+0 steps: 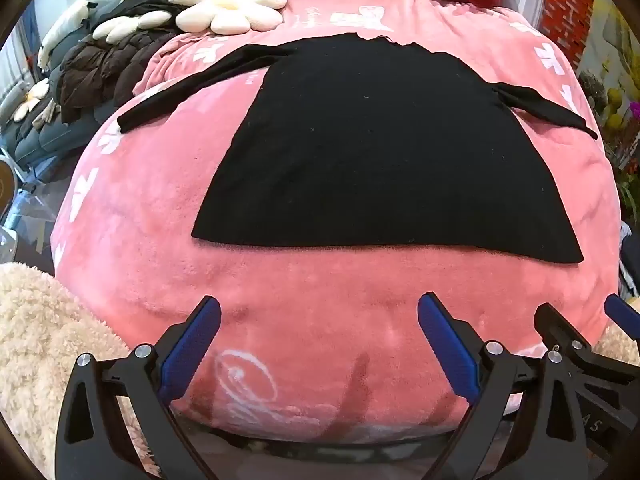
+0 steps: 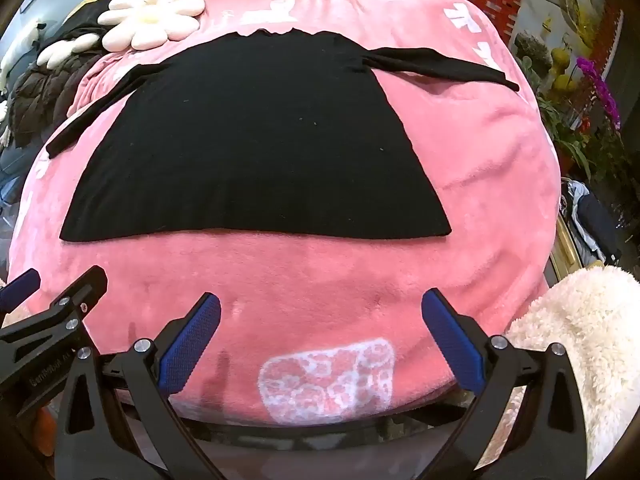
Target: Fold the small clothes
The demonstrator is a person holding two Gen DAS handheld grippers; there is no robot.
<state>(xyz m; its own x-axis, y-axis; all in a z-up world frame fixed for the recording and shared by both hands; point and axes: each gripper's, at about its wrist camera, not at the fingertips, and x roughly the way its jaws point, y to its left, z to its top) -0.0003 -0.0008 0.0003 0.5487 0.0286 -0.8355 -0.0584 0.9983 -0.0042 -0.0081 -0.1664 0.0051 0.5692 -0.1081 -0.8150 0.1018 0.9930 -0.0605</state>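
Both tongs hang low over the near edge of the pink blanket, side by side. Left tongs have their blue fingers wide apart, with nothing between them. Right tongs are spread apart the same way and hold nothing.

A black top lies flat on the blanket, out in front of both tongs and not touching them. A strip of bare pink blanket sits between the fingertips and the straight bottom edge of the top. That bottom edge is the part closest to the tongs. The neck end is on the far side. One long sleeve sticks out to the left and the other sleeve sticks out to the right.

From the left tongs the top sits a little to the right. From the right tongs it sits a little to the left.

A white flower pillow rests on the far left of the blanket, beyond the top. A fluffy cream cloth is beside the right tongs.
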